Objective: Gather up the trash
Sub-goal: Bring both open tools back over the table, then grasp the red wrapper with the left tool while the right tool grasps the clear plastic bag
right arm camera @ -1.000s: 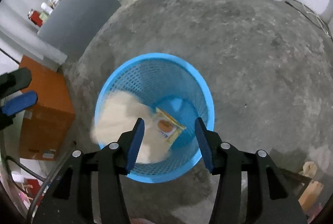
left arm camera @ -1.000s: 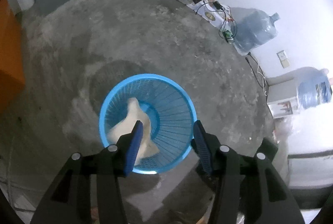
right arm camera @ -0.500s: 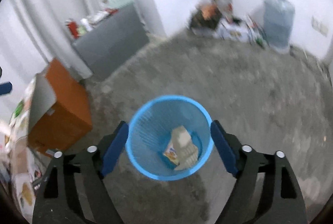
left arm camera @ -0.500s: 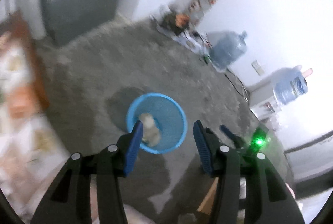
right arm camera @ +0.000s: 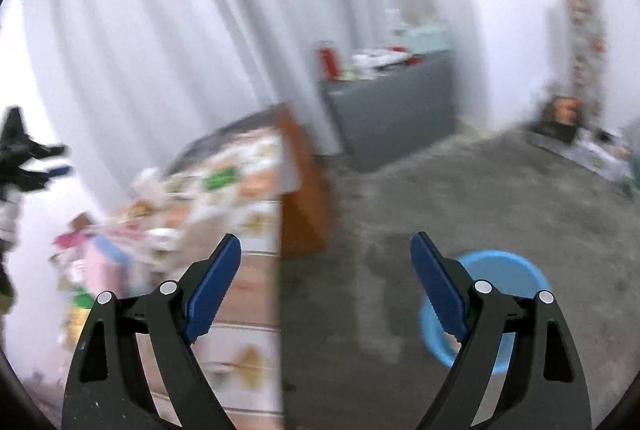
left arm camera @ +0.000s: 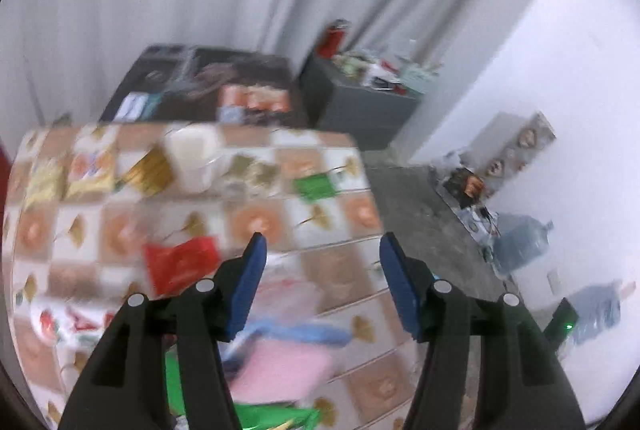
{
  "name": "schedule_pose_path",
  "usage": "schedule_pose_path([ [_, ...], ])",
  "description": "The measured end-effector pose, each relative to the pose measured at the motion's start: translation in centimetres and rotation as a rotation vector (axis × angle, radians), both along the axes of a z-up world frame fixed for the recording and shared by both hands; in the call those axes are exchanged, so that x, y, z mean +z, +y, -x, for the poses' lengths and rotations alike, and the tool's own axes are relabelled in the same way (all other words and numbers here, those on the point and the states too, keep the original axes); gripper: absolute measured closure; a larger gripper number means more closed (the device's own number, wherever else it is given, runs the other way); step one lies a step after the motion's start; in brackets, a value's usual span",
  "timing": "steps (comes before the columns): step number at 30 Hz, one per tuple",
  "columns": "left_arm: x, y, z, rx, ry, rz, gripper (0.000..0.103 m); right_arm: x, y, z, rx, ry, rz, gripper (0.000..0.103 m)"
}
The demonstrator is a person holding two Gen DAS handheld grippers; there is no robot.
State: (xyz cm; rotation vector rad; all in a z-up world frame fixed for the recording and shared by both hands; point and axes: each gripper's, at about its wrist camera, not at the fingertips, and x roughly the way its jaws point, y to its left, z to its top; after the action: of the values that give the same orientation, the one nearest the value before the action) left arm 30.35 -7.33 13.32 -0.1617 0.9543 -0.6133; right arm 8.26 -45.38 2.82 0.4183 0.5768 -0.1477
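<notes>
My left gripper [left arm camera: 322, 250] hangs above a table [left arm camera: 344, 214] with a patterned cloth, its jaws opening and nothing between them. Blurred litter lies on the cloth: a red wrapper [left arm camera: 180, 264], a green wrapper [left arm camera: 316, 186], yellow packets [left arm camera: 90, 172], a white cup [left arm camera: 192, 156] and a pink packet [left arm camera: 280, 370]. My right gripper [right arm camera: 326, 250] is open wide and empty, over the table's edge [right arm camera: 256, 270] and the concrete floor. The blue mesh bin [right arm camera: 500, 294] stands on the floor at the lower right, partly behind the right finger. The left gripper [right arm camera: 44, 162] shows at that view's far left.
A grey cabinet [right arm camera: 392, 110] with clutter on top stands by the white curtain. An orange-brown box [right arm camera: 300, 182] sits beside the table. A dark box [left arm camera: 204, 86] lies behind the table. Water jugs [left arm camera: 520, 242] and cables line the far wall.
Both grippers rose away from the blue bin and swung toward the table. The right jaws spread wide after the paper dropped into the bin; the left jaws widened a little.
</notes>
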Motion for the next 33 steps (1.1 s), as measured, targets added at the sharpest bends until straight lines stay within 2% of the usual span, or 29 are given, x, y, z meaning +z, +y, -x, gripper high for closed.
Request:
schedule_pose_path([
  [5,-3.6,3.3,-1.6,0.038,0.103,0.021,0.046,1.4,5.6,-3.7,0.173,-0.012,-0.008,0.021],
  [7,-4.7,3.4,-1.5,0.038,0.125,0.031,0.046,1.6,7.8,-5.2,0.241,-0.004,-0.011,0.024],
  [12,-7.0,4.4,-2.6,0.042,0.162,0.043,0.046,1.6,13.0,-8.6,0.408,0.03,-0.041,0.031],
  [17,-7.6,5.1,-3.3,0.063,0.166,0.024,0.046,2.3,16.5,-12.2,0.539,0.032,-0.08,0.035],
  [22,-7.8,5.7,-4.9,0.111,0.157,-0.01,0.047,3.0,20.5,-16.0,0.618,0.059,-0.013,0.035],
  [24,-8.2,5.7,-5.9,0.101,0.167,-0.037,0.046,2.8,21.9,-17.3,0.654,0.084,0.024,0.034],
  [30,-11.6,5.4,-10.2,0.102,0.294,-0.16,0.046,1.8,24.9,-19.9,0.716,0.152,0.133,0.029],
  [33,-13.1,5.3,-11.5,0.107,0.343,-0.18,0.046,1.0,25.7,-20.8,0.729,0.184,0.162,0.029],
])
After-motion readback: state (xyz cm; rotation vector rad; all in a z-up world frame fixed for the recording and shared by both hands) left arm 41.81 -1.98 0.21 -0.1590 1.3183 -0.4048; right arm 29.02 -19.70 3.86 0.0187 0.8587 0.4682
